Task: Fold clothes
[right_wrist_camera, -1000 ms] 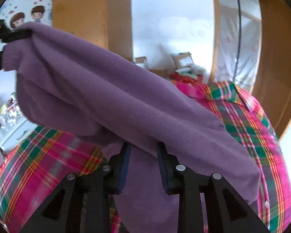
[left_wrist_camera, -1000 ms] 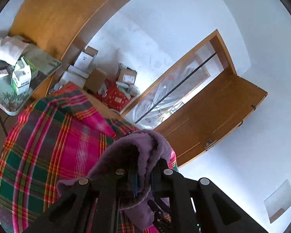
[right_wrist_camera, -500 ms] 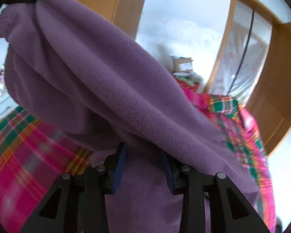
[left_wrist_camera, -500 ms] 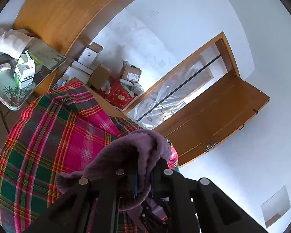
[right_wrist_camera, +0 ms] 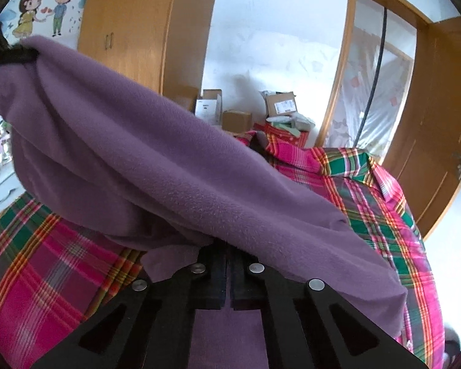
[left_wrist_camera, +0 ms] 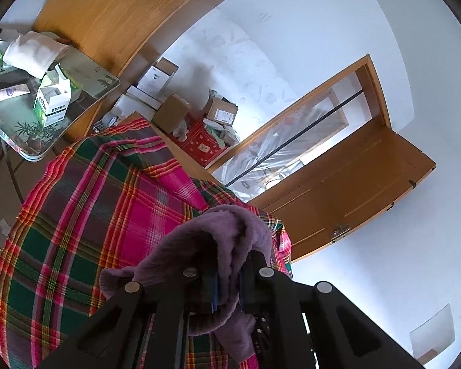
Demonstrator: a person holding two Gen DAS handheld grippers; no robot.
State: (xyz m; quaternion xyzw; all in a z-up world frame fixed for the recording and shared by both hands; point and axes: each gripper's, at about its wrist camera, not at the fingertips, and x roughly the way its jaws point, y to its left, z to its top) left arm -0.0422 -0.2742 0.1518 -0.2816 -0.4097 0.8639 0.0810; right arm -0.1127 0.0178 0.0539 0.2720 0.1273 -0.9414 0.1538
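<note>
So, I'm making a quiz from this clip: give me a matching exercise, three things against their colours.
Things:
1. fleece garment
2. bedcover
3. tin among the boxes

Colours:
A. red
B. purple
C. pink and green plaid

Pairs: 1-B, 2-C, 3-A

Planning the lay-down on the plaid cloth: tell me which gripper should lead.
Probably the left gripper. It pinches a bunched edge of the purple fleece garment with open plaid bedcover ahead. The right gripper is clamped too, but draped fleece hides its view.
</note>
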